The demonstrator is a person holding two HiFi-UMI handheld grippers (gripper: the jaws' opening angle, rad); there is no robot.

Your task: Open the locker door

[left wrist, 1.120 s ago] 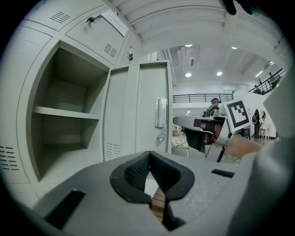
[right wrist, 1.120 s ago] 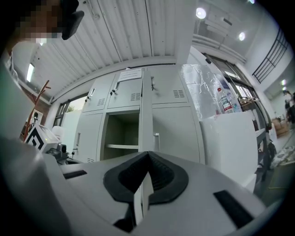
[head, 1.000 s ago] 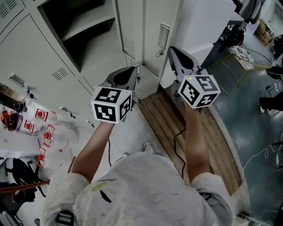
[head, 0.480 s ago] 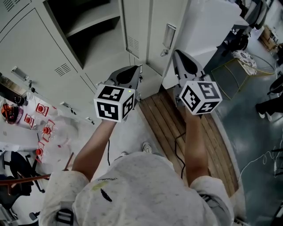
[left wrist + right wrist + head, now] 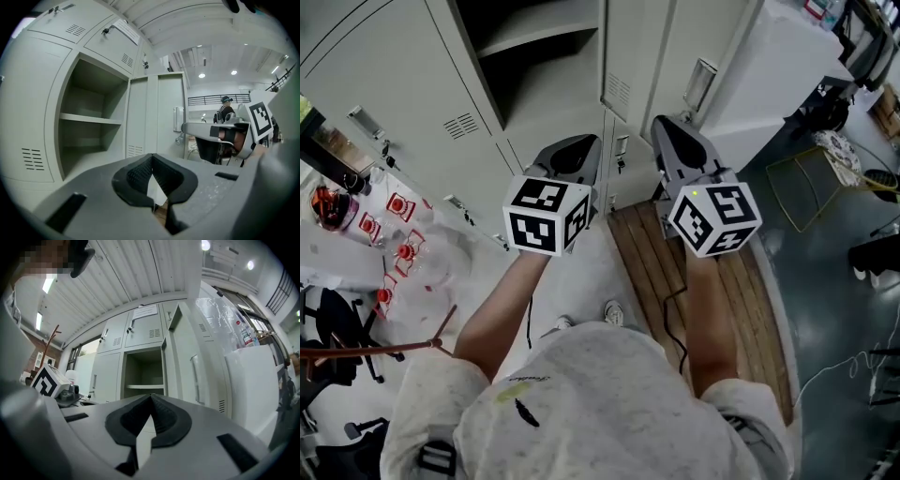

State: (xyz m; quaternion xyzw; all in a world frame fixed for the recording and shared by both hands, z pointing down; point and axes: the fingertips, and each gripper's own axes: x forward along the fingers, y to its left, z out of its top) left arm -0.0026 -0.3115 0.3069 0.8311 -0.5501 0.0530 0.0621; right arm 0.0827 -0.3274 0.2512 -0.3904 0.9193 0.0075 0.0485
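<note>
The grey locker bank fills the top of the head view. One compartment stands open, with a shelf inside. Its door is swung out to the right, showing a vent and a handle; the right gripper view shows the door nearly edge-on. My left gripper is shut and empty, level, pointing at the open compartment from a short way off. My right gripper is also shut and empty, beside the left one, apart from the door.
Closed lockers with small handles lie to the left. A white cabinet stands right of the door. A wooden pallet lies underfoot. A table with red-labelled items is at left, a yellow-framed chair at right.
Both grippers have drifted towards the lockers, and the right one has come closer to the left. More of the open compartment shows in the head view. Both jaws stay shut.
</note>
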